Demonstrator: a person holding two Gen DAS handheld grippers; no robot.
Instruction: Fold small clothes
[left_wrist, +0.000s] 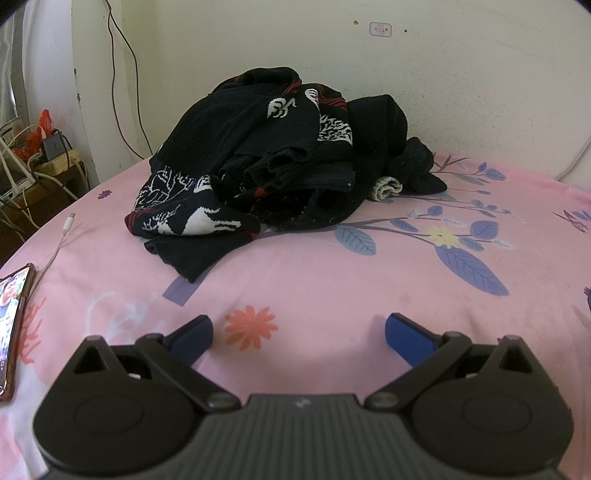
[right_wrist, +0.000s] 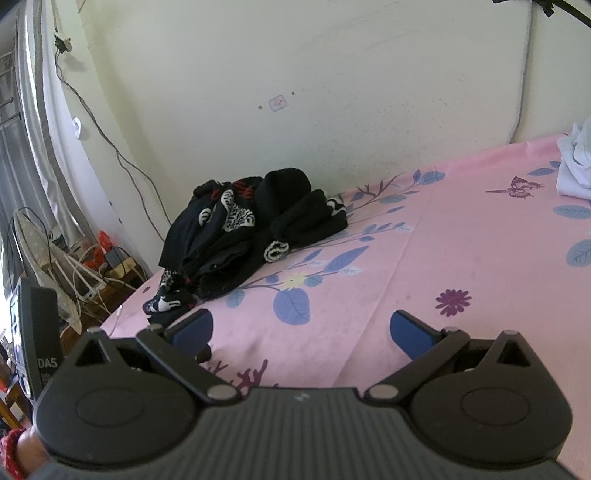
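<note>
1. Two claws, both spread wide and holding nothing: the left claw (left_wrist: 299, 332) hovers over bare sheet in front of the clothes, and the right claw (right_wrist: 301, 330) hangs farther back and to the side, well apart from them.
2. The task's clothes are one tangled heap of dark knitwear (left_wrist: 280, 162) on the pink floral bed sheet (left_wrist: 369, 280), close to the wall (left_wrist: 443, 92). Black pieces with white and red patterning lie mixed together, and a small cream rolled item (left_wrist: 386, 187) peeps out at the heap's right side.
3. By my reading, nothing is folded yet; the step in hand is singling out one garment.
4. To do it well, I would take the patterned piece (left_wrist: 192, 221) lying lowest and nearest the front edge of the heap, pinch a single layer at a hem or cuff, and draw it onto the open sheet without dragging its neighbours.
5. Knit fabric will likely stretch and cling, so both claws should grip opposite corners before flattening it.
6. Keep the working space away from the phone (left_wrist: 13, 325) and the white cable (left_wrist: 55, 251) at the left of the bed.
7. No basket, box or other container shows in either view. A pale bundle of cloth (right_wrist: 576, 162) sits loose at the far right of the sheet.
</note>
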